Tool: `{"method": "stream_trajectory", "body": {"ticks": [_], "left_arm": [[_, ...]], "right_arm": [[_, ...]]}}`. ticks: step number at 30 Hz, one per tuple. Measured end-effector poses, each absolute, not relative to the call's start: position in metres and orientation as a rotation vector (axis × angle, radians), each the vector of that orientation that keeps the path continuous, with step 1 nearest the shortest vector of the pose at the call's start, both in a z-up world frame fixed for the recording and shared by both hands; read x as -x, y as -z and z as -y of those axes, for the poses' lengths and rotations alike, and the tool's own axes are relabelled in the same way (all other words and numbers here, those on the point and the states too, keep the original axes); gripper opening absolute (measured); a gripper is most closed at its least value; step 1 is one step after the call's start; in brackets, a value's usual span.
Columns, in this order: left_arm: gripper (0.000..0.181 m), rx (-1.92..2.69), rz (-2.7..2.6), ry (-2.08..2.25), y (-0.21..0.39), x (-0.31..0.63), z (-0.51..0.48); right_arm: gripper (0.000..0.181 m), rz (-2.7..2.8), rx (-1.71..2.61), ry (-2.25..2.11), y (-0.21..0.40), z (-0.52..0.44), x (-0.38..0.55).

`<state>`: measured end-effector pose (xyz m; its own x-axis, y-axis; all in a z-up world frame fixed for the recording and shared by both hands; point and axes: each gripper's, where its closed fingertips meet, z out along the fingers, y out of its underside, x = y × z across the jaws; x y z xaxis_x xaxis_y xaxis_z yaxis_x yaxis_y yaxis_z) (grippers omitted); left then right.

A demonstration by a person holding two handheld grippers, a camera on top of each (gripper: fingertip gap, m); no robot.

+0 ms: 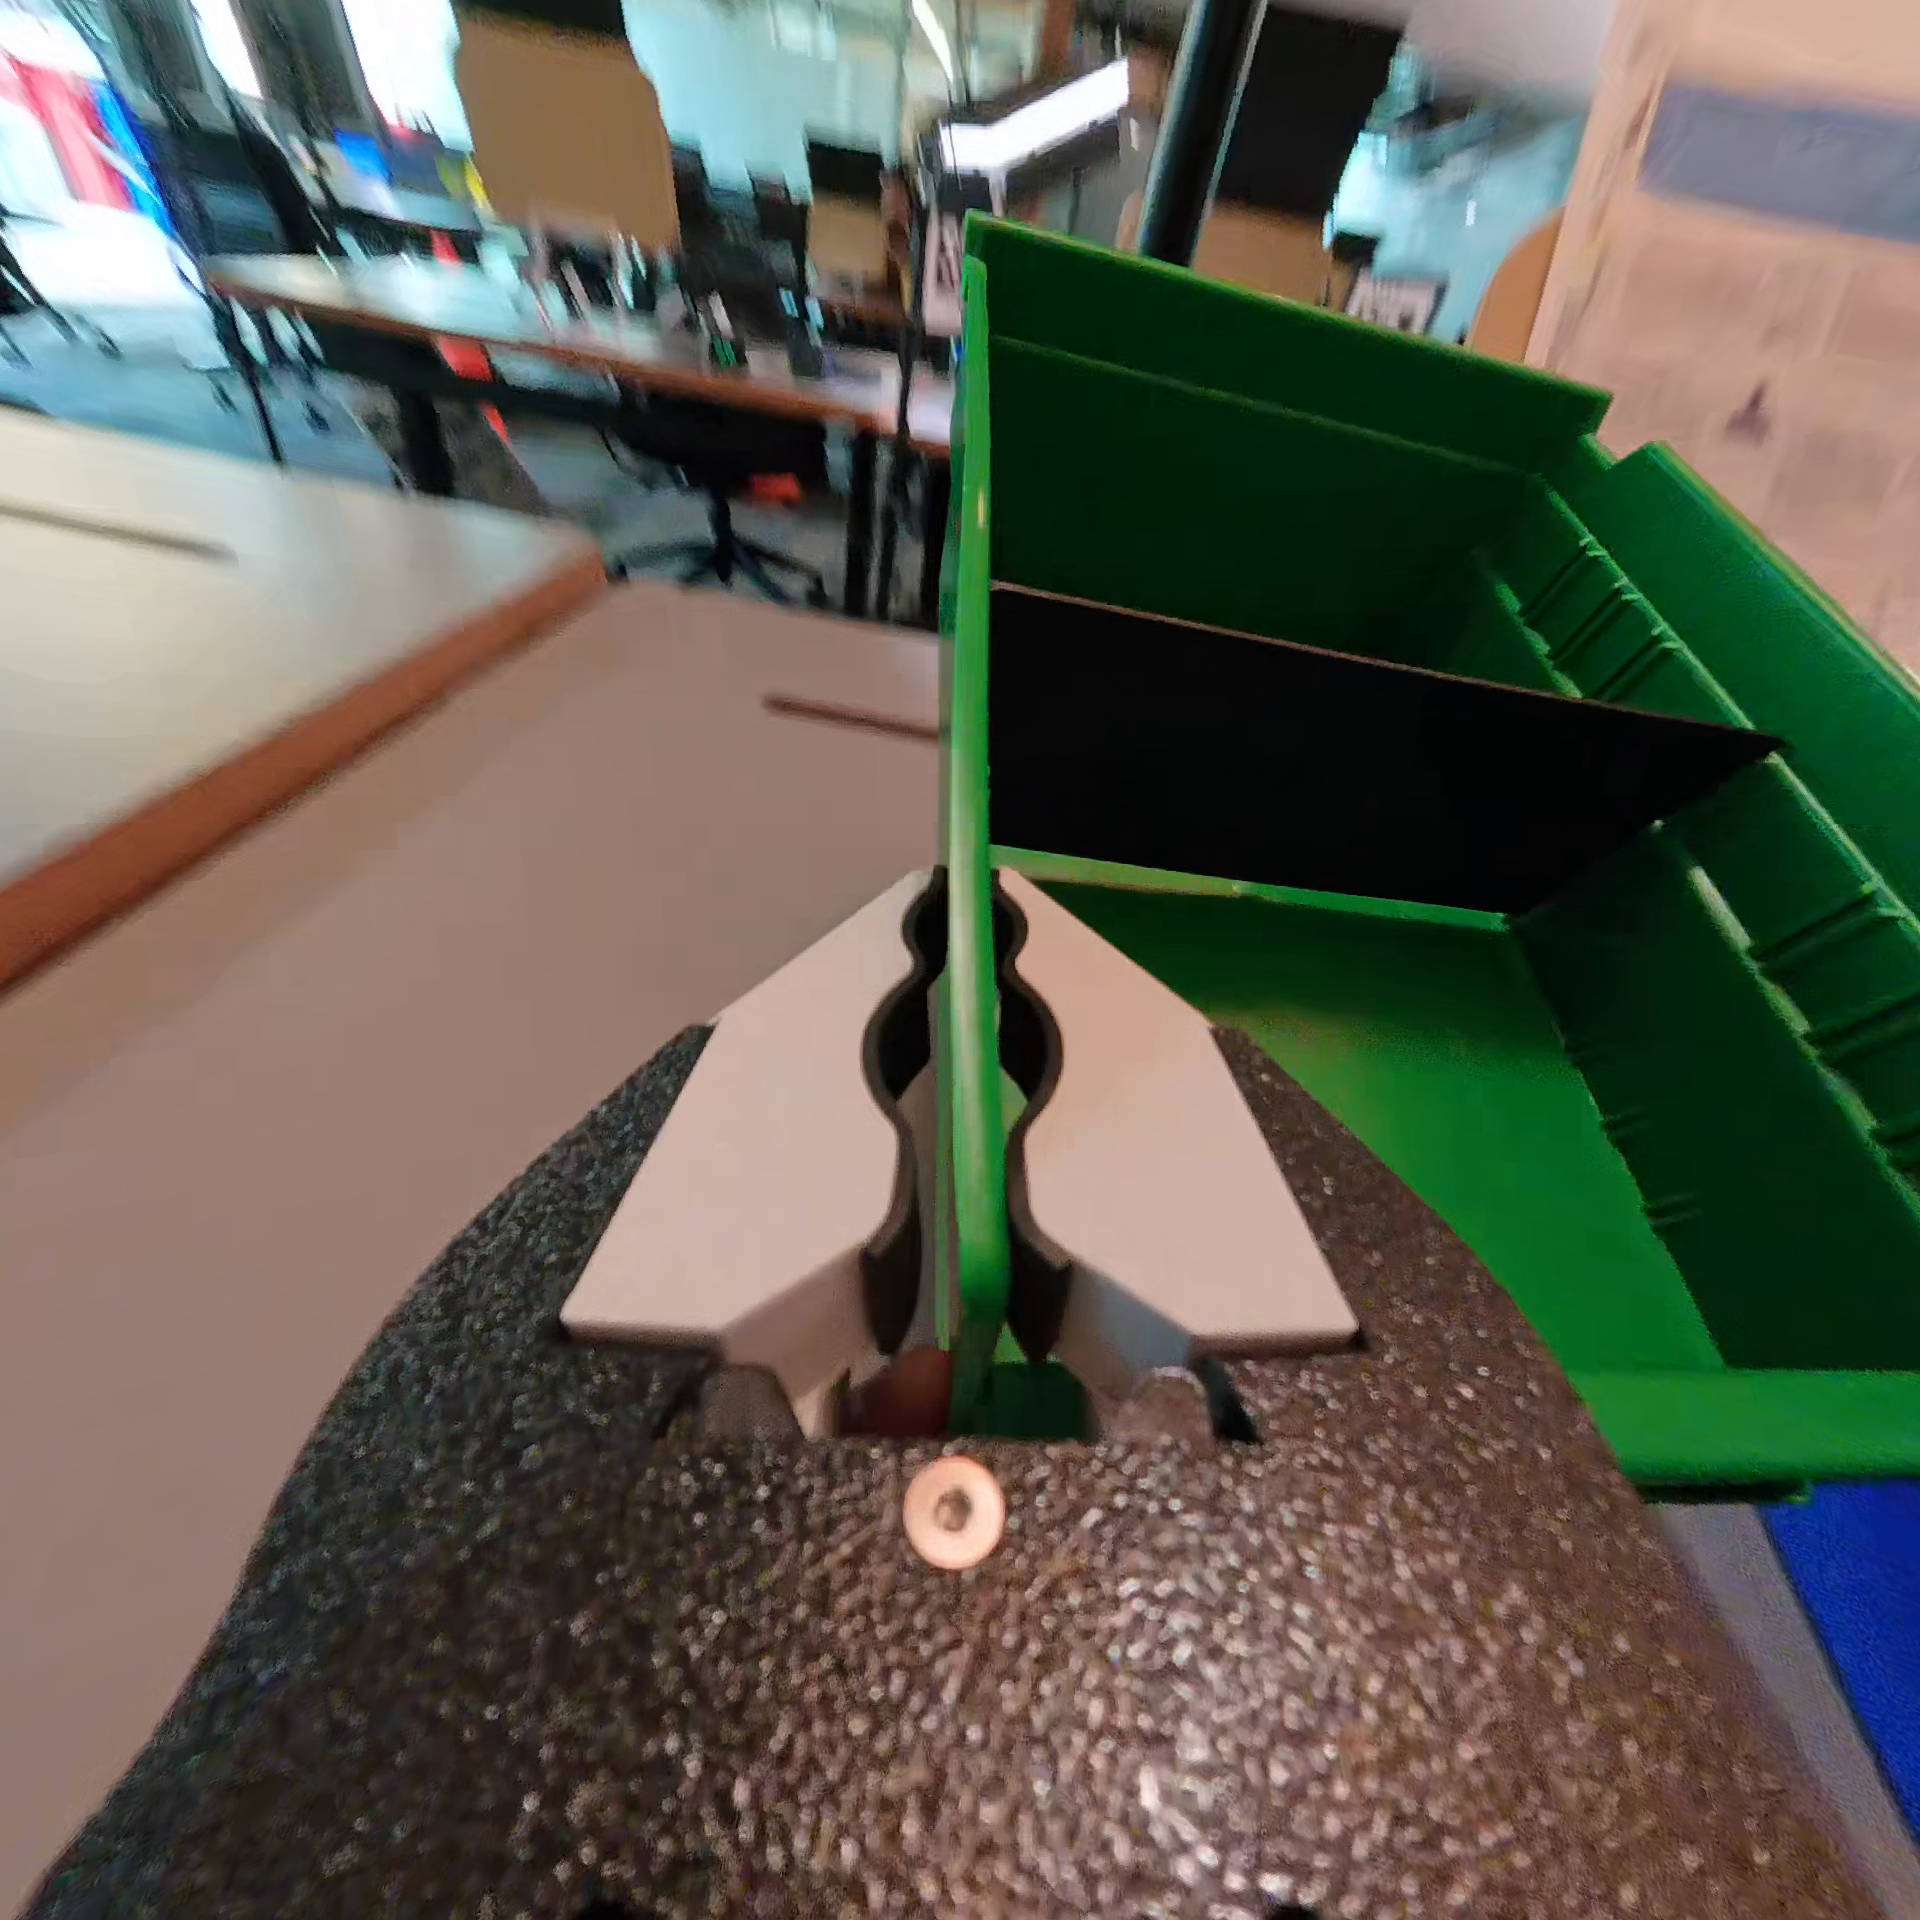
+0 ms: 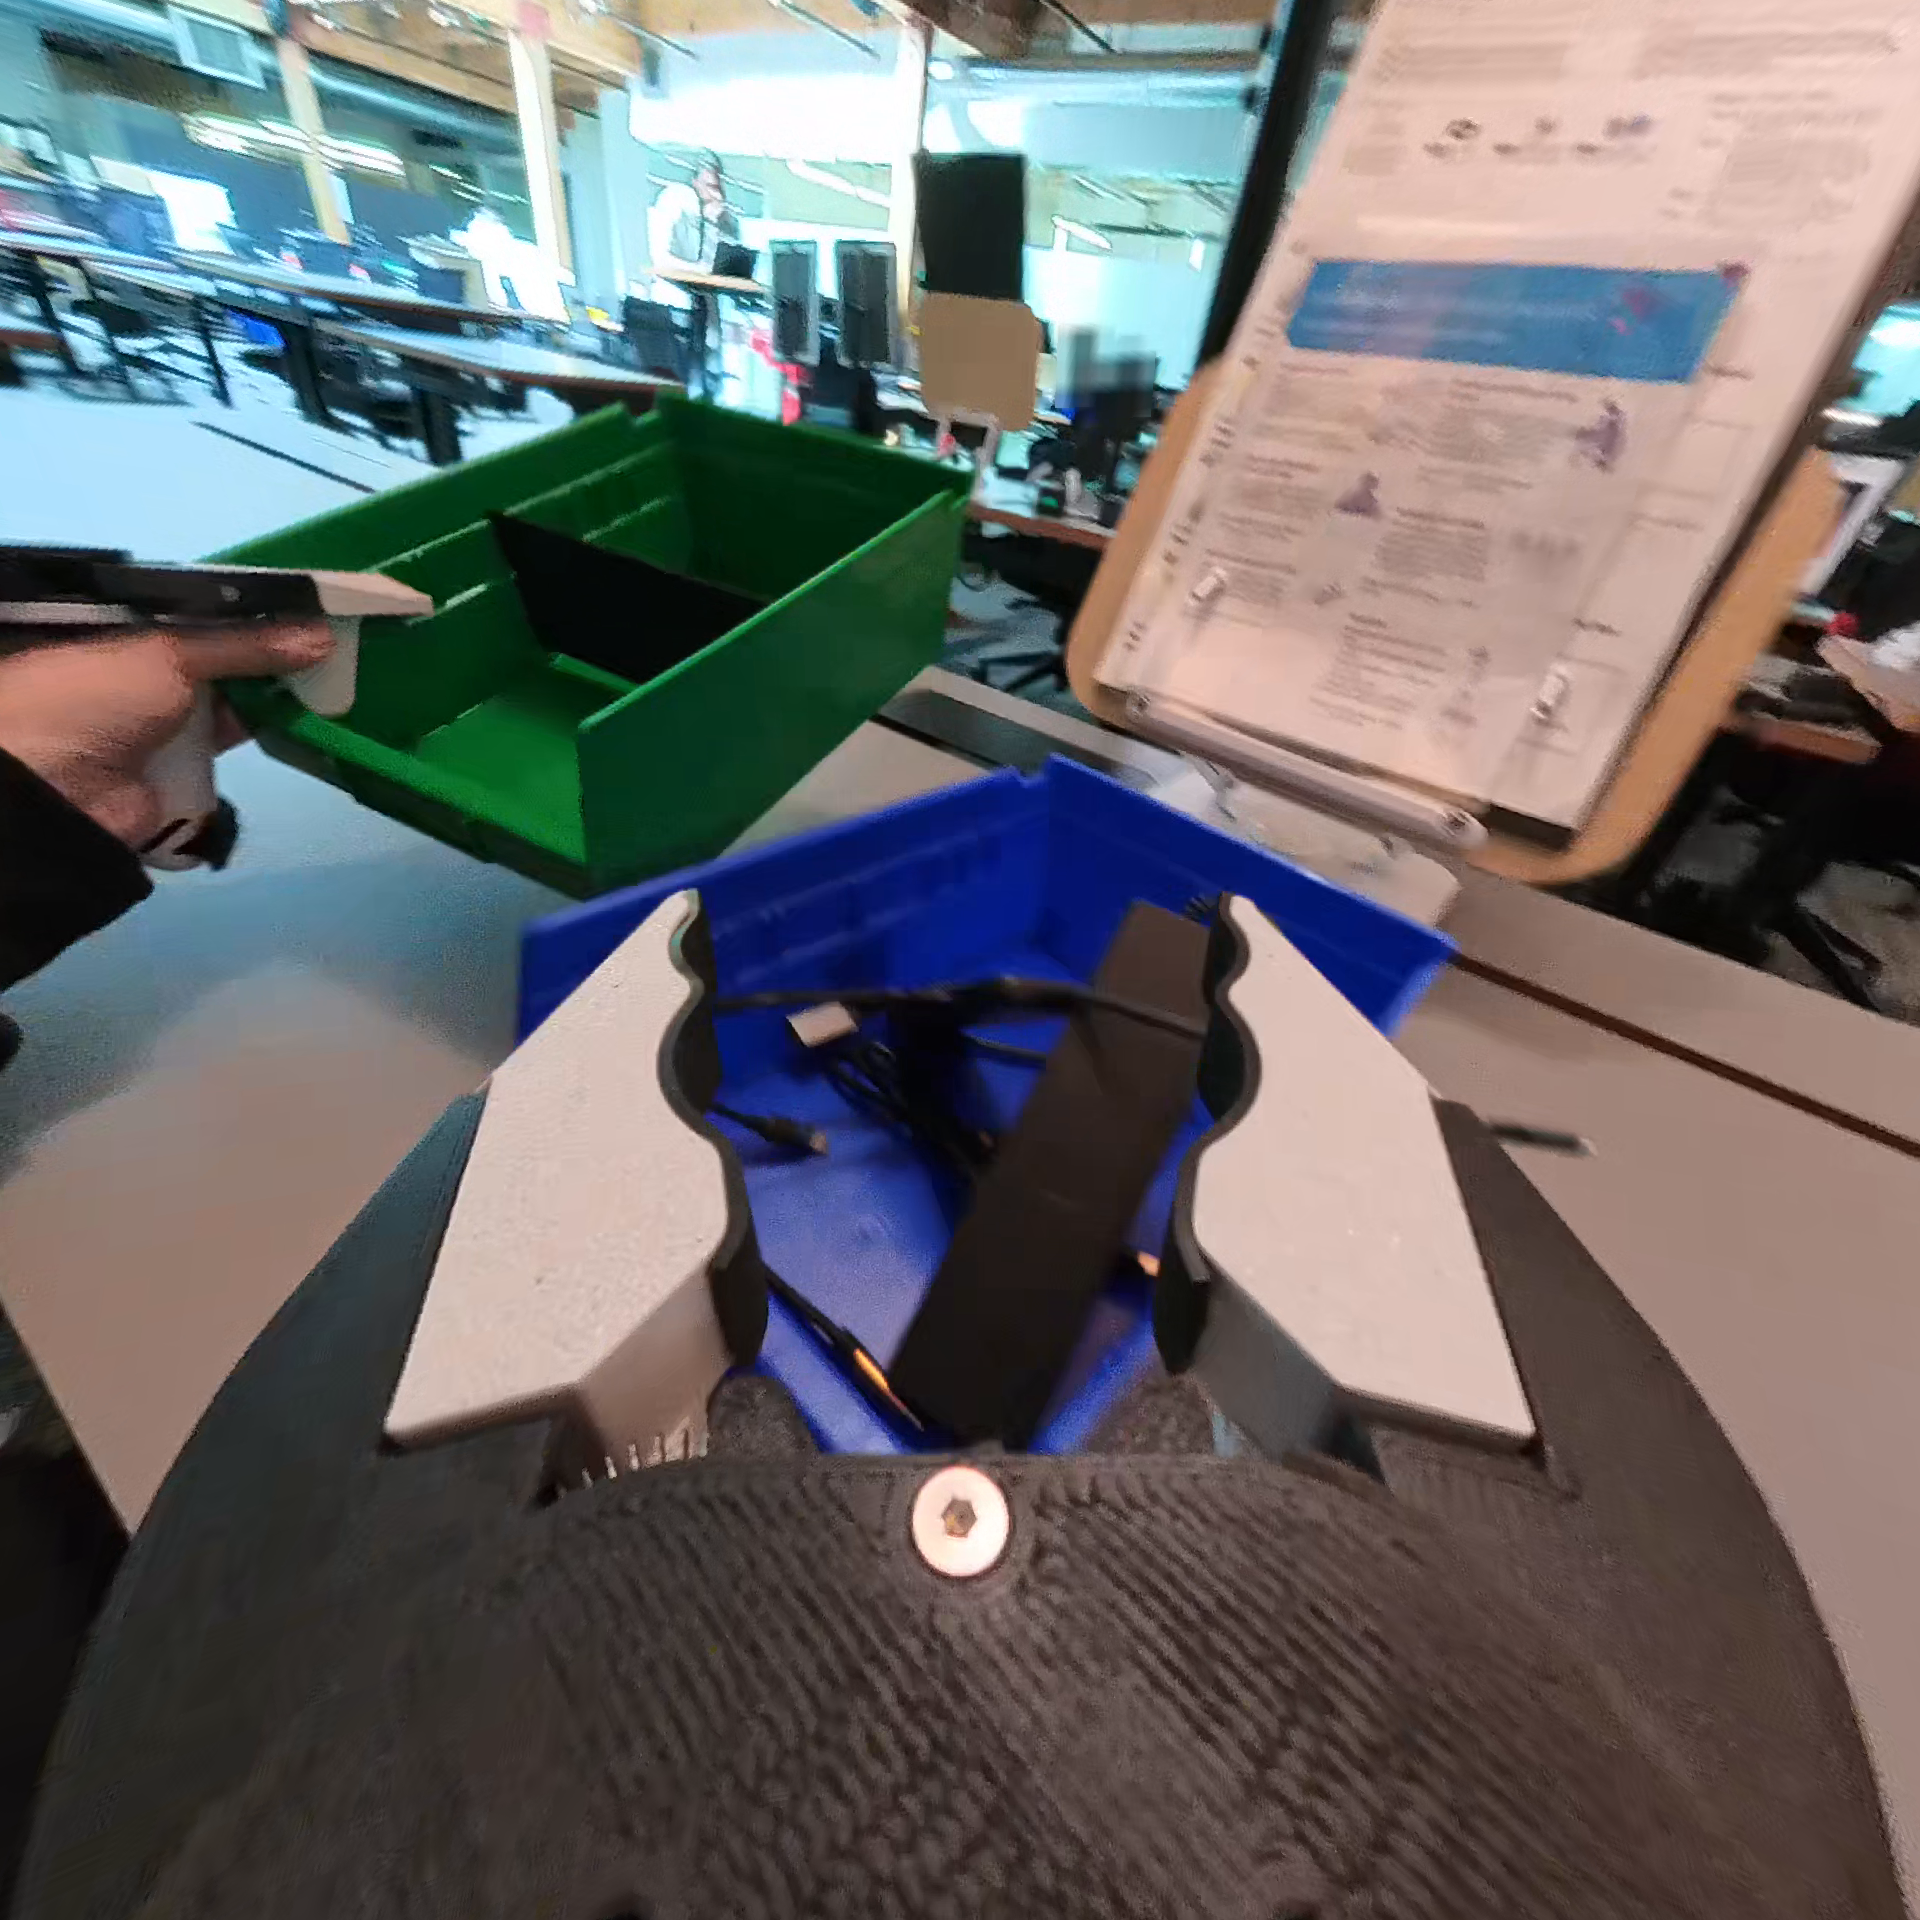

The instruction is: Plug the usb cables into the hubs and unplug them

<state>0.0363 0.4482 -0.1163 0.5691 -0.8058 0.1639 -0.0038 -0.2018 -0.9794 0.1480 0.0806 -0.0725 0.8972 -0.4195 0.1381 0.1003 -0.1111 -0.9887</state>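
Left wrist view looks along the left gripper (image 1: 971, 1101), whose jaws are pressed together on the thin side wall of a green bin (image 1: 1299, 520). The wall stands on its edge between the two grey fingers (image 1: 769, 1143) and runs away from the camera. Inside the green bin a black divider (image 1: 1299, 748) crosses from wall to wall, and both compartments that show look bare. The bin is tilted, and below it the grey worktop (image 1: 468, 935) with its brown edge is seen. A small piece of a blue bin (image 1: 1849, 1621) shows at the lower right corner. The background is blurred.

Right wrist view looks along the right gripper (image 2: 961, 1122), whose jaws stand wide apart and hold nothing. They hover over a blue bin (image 2: 1143, 842) that sits on the worktop (image 2: 260, 1091). In this bin lies a long black hub (image 2: 1049, 1174), leaning slantwise between the fingers, and beside it a tangle of black usb cables (image 2: 894, 1060); one silver plug (image 2: 821, 1027) lies free near the far wall, not inserted in anything. Further back on the left, the left gripper (image 2: 358, 613) and a person's hand (image 2: 114, 717) hold the green bin (image 2: 748, 727) by its wall; the bin appears raised above the worktop. On the right a wooden board with printed papers (image 2: 1455, 416) stands tilted, close behind the blue bin.
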Motion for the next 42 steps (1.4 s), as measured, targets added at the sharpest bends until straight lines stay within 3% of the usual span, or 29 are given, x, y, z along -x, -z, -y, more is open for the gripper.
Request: {"method": "stream_trajectory", "body": {"ticks": [7, 11, 12, 15, 20, 23, 29, 36, 42], "left_arm": [[0.003, 1.326, -0.535, 0.785, 0.002, -0.006, -0.385], [0.003, 1.121, -0.525, 0.754, -0.028, -0.01, -0.325], [0.004, 1.058, -0.543, 0.697, -0.032, -0.012, -0.309], [0.008, 0.951, -0.584, 0.67, -0.035, -0.023, -0.265], [0.042, 0.854, -0.704, 0.746, -0.035, -0.061, -0.197], [0.047, 0.774, -0.754, 0.781, -0.046, -0.079, -0.167], [0.078, 0.476, -0.882, 0.846, -0.074, -0.097, -0.082], [0.08, 0.502, -0.938, 0.943, -0.065, -0.111, -0.037], [0.072, 0.668, -0.962, 0.985, -0.037, -0.095, -0.094]], "right_arm": [[0.096, -0.183, 1.427, 0.338, 0.016, -0.178, -0.122], [0.079, -0.278, 1.312, 0.344, 0.002, -0.19, -0.138], [0.045, -0.289, 1.243, 0.324, -0.006, -0.183, -0.136], [0.004, -0.431, 1.118, 0.436, -0.009, -0.148, -0.167], [0.003, -0.545, 0.953, 0.27, -0.017, -0.099, -0.203], [0.004, -0.565, 0.891, 0.196, -0.021, -0.073, -0.22], [0.003, -0.521, 0.774, 0.257, -0.053, 0.006, -0.235], [0.003, -0.675, 0.735, 0.367, -0.047, 0.058, -0.256], [0.003, -0.795, 0.707, 0.512, -0.03, 0.138, -0.303]]}}
